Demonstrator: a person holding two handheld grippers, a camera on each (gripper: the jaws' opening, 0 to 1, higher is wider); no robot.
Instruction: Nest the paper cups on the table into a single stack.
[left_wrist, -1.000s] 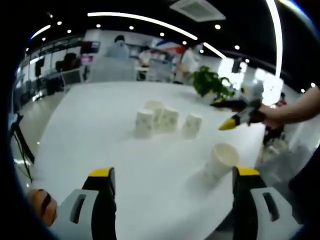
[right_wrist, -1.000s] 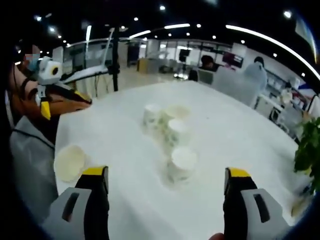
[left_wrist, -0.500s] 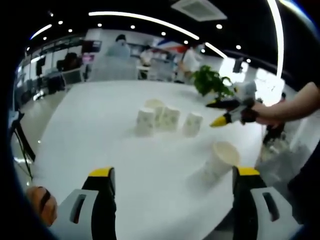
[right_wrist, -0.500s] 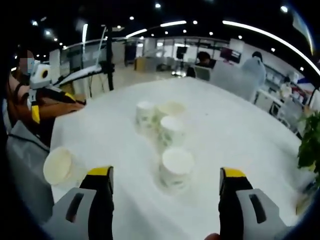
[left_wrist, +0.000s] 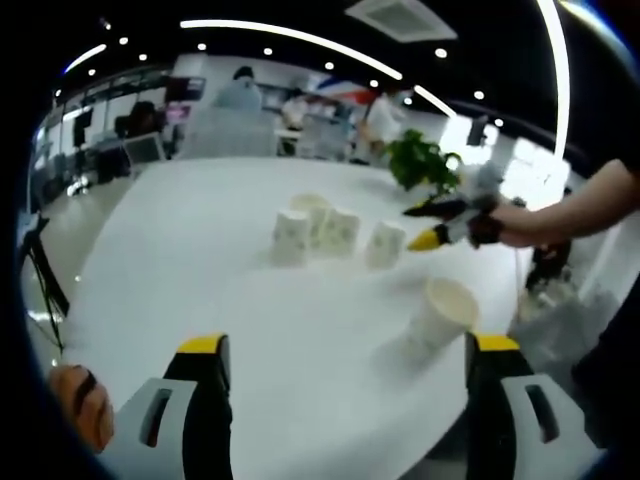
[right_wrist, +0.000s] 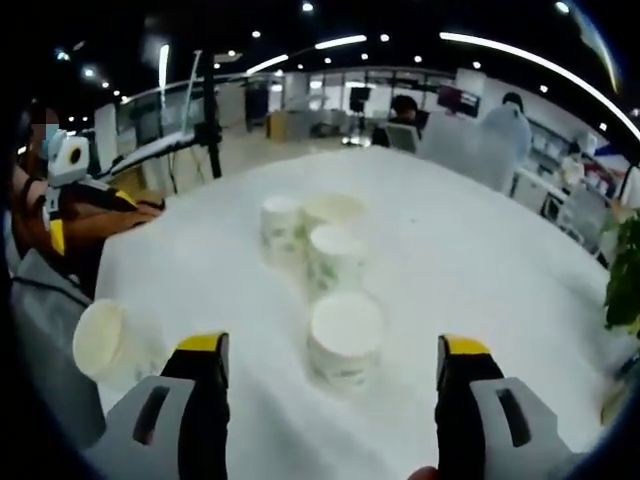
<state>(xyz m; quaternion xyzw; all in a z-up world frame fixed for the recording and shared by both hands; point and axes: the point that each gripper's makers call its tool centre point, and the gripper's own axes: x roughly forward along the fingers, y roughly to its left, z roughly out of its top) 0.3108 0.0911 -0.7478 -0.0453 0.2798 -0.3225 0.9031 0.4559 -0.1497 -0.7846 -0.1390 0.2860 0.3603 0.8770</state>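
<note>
My right tongs (right_wrist: 320, 350) are advancing, jaws wide and empty, toward the nearest paper cup (right_wrist: 345, 338), which is now sitting larger between them than a second ago. My left tongs (left_wrist: 345, 350), also wide and empty, are hovering near the lone cup (left_wrist: 437, 318) at the table's (left_wrist: 200, 260) near right. Four cups are clustering mid-table. I am judging that no nesting has begun.

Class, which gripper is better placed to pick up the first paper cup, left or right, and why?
Probably right: the right gripper is open with the nearest cup between its jaws. The left gripper is open over bare table, the lone cup off-centre.
</note>
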